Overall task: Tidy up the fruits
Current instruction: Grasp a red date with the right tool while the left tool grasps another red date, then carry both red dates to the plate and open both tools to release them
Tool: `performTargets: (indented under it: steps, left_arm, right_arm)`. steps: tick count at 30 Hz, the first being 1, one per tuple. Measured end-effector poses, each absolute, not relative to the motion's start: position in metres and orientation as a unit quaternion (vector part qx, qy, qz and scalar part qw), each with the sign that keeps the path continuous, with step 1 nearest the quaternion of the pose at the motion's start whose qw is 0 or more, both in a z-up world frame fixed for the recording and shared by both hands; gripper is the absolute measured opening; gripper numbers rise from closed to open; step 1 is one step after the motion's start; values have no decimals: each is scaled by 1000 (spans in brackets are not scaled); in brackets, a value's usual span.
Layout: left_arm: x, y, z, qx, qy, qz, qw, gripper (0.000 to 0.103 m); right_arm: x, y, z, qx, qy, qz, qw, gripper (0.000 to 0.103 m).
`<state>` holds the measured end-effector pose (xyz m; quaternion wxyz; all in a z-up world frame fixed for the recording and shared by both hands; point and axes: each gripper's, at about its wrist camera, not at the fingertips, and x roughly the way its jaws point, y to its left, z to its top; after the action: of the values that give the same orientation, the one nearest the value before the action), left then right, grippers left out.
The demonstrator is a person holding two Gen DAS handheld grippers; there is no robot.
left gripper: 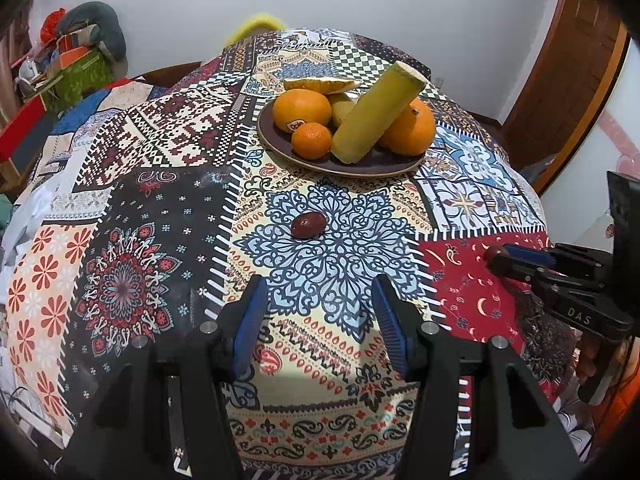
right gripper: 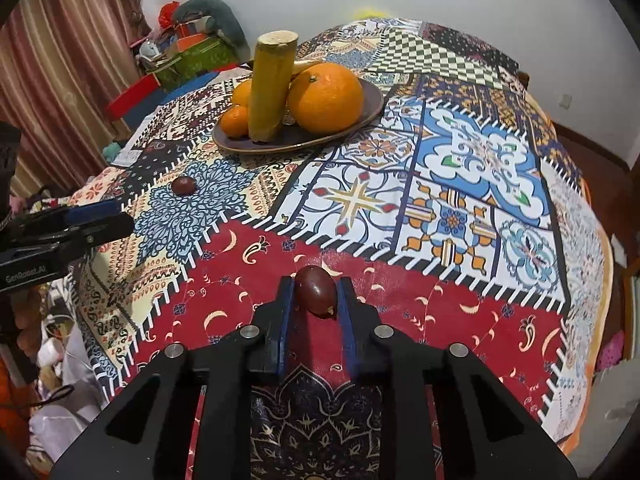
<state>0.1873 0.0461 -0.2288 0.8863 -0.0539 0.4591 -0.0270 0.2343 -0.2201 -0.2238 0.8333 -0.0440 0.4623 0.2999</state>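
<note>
Right gripper (right gripper: 316, 296) is clamping a dark red date (right gripper: 318, 294) between its blue pads, long axis pointing roughly forward along the fingers. You're hovering it over the red patch of the tablecloth (right gripper: 460, 184), and the plate (right gripper: 372, 110) with the oranges (right gripper: 325, 96) and sugarcane (right gripper: 269, 88) is sitting ahead and a bit to the left — looks like your drop spot. Left gripper (left gripper: 320, 320) is gaping wide, gripping nothing, while the other date (left gripper: 308, 225) is lying straight ahead of it, between it and the plate — so the left one's nearer.
</note>
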Motion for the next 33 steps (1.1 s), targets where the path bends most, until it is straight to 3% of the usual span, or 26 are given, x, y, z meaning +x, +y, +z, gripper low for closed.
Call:
performTargets:
  steps: [10,15,23,26,33]
  left_arm:
    - [212,55,-236,-63,464,-27,883,53]
    - [228,54,-245,-61,472,-34,879,36]
    - [246,55,-256,-71,481,-34,873,33]
    - [250,54,-258,-71,481,-33,873,24]
    - [246,55,-253,-70,478,-36,875,23]
  right_arm:
    - [250,-219,-208,-34,444,306,841,19]
    - [259,-218,-202,-33,435,309,845,19]
    - [266,-217,-205,-36,437,315,842,19]
    - [266,-215,-206,-39,436,316,842,19]
    - [273,-210,-201,-43,430,321,843,19]
